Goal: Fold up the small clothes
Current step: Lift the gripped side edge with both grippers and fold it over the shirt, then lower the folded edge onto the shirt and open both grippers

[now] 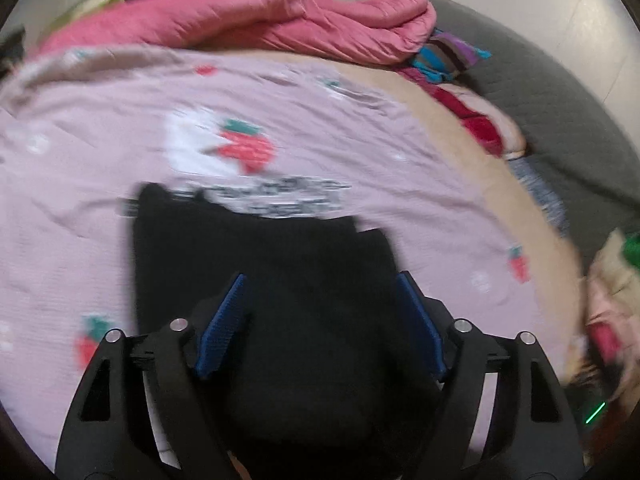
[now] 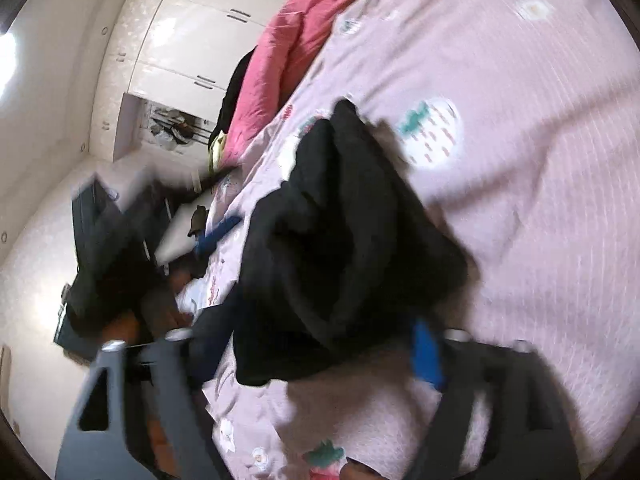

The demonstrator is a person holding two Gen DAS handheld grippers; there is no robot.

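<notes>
A small black garment (image 1: 260,248) lies flat on a pink strawberry-print bedsheet (image 1: 100,140), folded into a rough rectangle. My left gripper (image 1: 320,280) hovers over its near part, open, with the blue pads (image 1: 222,328) wide apart on either side of the cloth and not pressing it. In the right wrist view the same black garment (image 2: 352,220) looks bunched and creased on the sheet (image 2: 540,140). My right gripper (image 2: 320,340) is blurred and stands open at the cloth's near edge. One blue pad (image 2: 426,354) shows clear of the fabric.
A rolled pink quilt (image 1: 240,24) lies along the far side of the bed. Striped and red clothes (image 1: 452,60) are piled at the right on a grey cover (image 1: 560,112). A white wardrobe (image 2: 192,40) stands beyond the bed's edge.
</notes>
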